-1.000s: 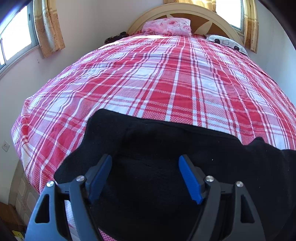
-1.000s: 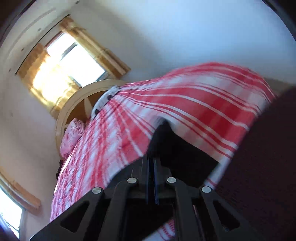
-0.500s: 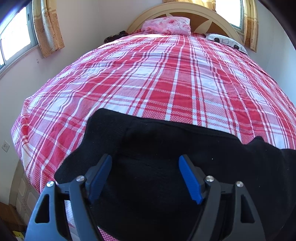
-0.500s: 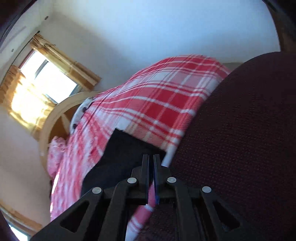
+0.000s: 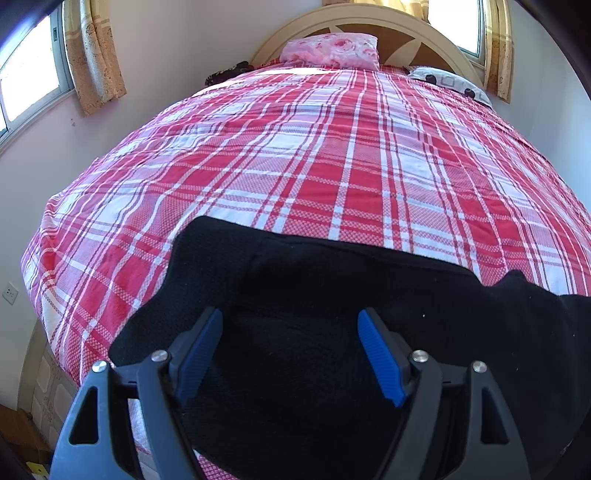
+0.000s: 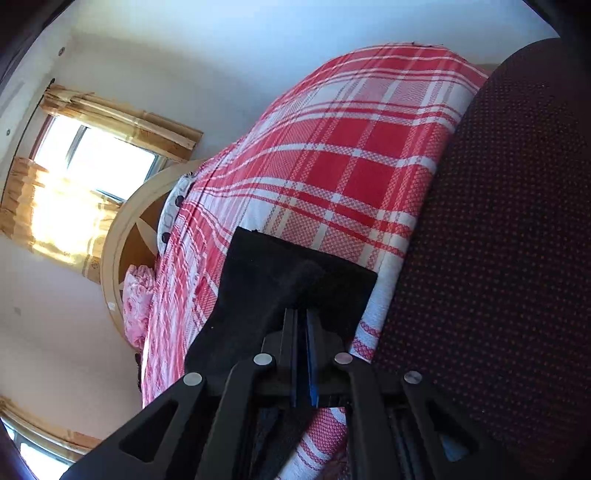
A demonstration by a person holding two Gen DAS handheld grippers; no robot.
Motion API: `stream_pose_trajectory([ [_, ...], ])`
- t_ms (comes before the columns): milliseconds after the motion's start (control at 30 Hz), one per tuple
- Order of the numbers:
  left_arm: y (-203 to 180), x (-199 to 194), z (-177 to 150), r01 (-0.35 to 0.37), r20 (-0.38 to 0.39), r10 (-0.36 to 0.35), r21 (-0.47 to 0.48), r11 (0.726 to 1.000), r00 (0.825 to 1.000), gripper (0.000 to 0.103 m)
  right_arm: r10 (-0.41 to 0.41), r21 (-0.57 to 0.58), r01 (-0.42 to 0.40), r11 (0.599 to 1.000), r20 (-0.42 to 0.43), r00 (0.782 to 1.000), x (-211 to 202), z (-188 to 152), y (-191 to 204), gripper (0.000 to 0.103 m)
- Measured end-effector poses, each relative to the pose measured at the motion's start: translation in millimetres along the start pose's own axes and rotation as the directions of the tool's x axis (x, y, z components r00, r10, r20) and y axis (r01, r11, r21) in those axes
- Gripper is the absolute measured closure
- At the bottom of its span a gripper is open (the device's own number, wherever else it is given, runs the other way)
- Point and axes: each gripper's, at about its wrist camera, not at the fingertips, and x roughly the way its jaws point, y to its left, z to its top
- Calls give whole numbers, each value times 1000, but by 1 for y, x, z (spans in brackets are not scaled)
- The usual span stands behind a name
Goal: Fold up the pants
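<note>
A wide bed (image 5: 332,166) fills the room ahead of me, covered in a red-and-white plaid bedspread (image 5: 369,177). At the far end of the bed rises a rounded cream headboard (image 5: 436,33); a pink floral pillow (image 5: 332,51) leans against it, and a white pillow with dark spots (image 5: 450,83) lies beside that one. Windows with golden curtains (image 5: 94,59) stand on the walls by the headboard and along one side of the bed. The walls are pale.

The black pants (image 5: 332,314) lie at the foot of the bed, farthest from the headboard, spread across its near edge.

My left gripper (image 5: 291,347) stands wide, its blue pads (image 5: 380,354) apart above the black cloth, closing on nothing; I cannot tell whether the tips brush the fabric.

My right gripper (image 6: 303,317) is pinched tight on a fold of the pants (image 6: 273,280) at the corner of the bed, with a flat end of the cloth lying just ahead of the fingers on the plaid. Beside that corner, a dark maroon dotted fabric (image 6: 498,240) fills the view.
</note>
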Motion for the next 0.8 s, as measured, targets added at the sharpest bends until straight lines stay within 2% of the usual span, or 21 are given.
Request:
stream_pose_trajectory([
  [67, 0, 0, 0, -2, -1, 2, 2, 1000, 1000, 24, 20, 18, -20, 1000, 5, 1000, -6, -2, -5, 89],
  [133, 0, 0, 0, -3, -2, 3, 2, 1000, 1000, 24, 43, 31, -43, 999, 11, 999, -10, -3, -7, 40],
  [167, 0, 0, 0, -3, -4, 3, 1, 1000, 1000, 24, 64, 36, -65, 997, 35, 997, -14, -5, -8, 33],
  [200, 0, 0, 0, -2, -4, 2, 1, 1000, 1000, 24, 76, 33, -78, 996, 64, 995, -18, -5, -8, 30],
  [300, 0, 0, 0, -5, -2, 5, 1, 1000, 1000, 24, 69, -3, -69, 998, 54, 996, -16, -2, -1, 31],
  [367, 0, 0, 0, -6, -1, 6, 1, 1000, 1000, 23, 51, -12, -50, 999, 44, 998, -11, 1, 2, 35],
  [433, 0, 0, 0, -5, -2, 5, 1, 1000, 1000, 23, 14, -28, -14, 1000, 12, 1000, 5, 3, 7, 51],
  [567, -1, 1, 0, -8, -3, 8, 6, 1000, 1000, 22, -45, -20, 44, 999, -17, 999, 27, 5, 3, 65],
  [633, 1, 1, 1, -5, -7, 5, 6, 1000, 1000, 22, -82, -106, 83, 991, 9, 997, 31, 8, 16, 96],
  [733, 2, 1, 2, 3, -11, -3, 5, 1000, 1000, 21, -96, -185, 99, 978, 24, 995, 26, 12, 32, 97],
  [800, 2, 2, 3, 0, -13, 0, 7, 1000, 1000, 20, -98, -278, 121, 953, 96, 991, 10, 15, 47, 97],
])
